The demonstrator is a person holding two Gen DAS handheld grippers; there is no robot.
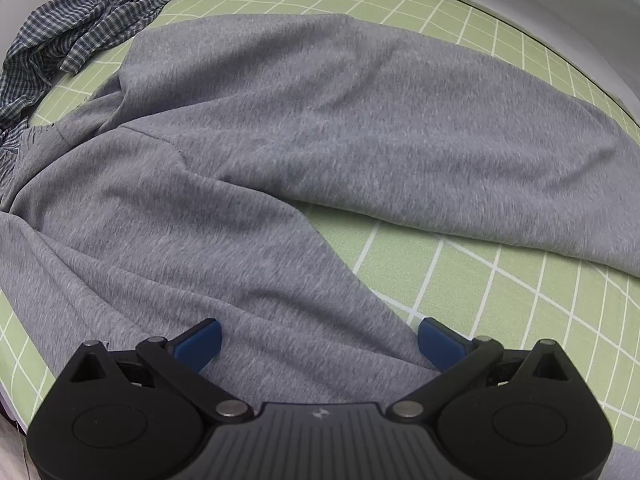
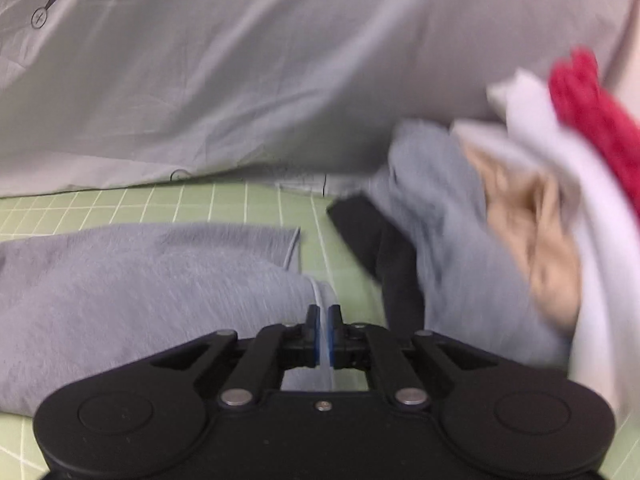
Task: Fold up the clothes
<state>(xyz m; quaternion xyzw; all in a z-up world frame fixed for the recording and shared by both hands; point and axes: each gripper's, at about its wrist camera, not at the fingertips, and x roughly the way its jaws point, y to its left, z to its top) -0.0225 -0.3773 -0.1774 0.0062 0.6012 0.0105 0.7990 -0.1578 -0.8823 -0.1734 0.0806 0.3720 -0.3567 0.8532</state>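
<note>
A grey sweatshirt point(image 1: 280, 128) lies spread on the green grid mat point(image 1: 500, 280). My left gripper point(image 1: 320, 340) is open, its blue pads point(image 1: 200, 342) wide apart over a sleeve or lower part of the grey cloth, nothing held. In the right wrist view the grey sweatshirt point(image 2: 140, 280) lies at the left. My right gripper point(image 2: 323, 320) is shut on the hem edge of the grey sweatshirt, with pale cloth pinched between the blue pads point(image 2: 316, 328).
A crumpled blue checked shirt point(image 1: 72, 36) lies at the mat's far left. A pile of clothes, grey point(image 2: 452, 220), black point(image 2: 380, 240), tan point(image 2: 532, 232), white point(image 2: 580, 184) and red point(image 2: 592, 112), sits at the right. A grey sheet point(image 2: 240, 80) hangs behind the mat point(image 2: 120, 204).
</note>
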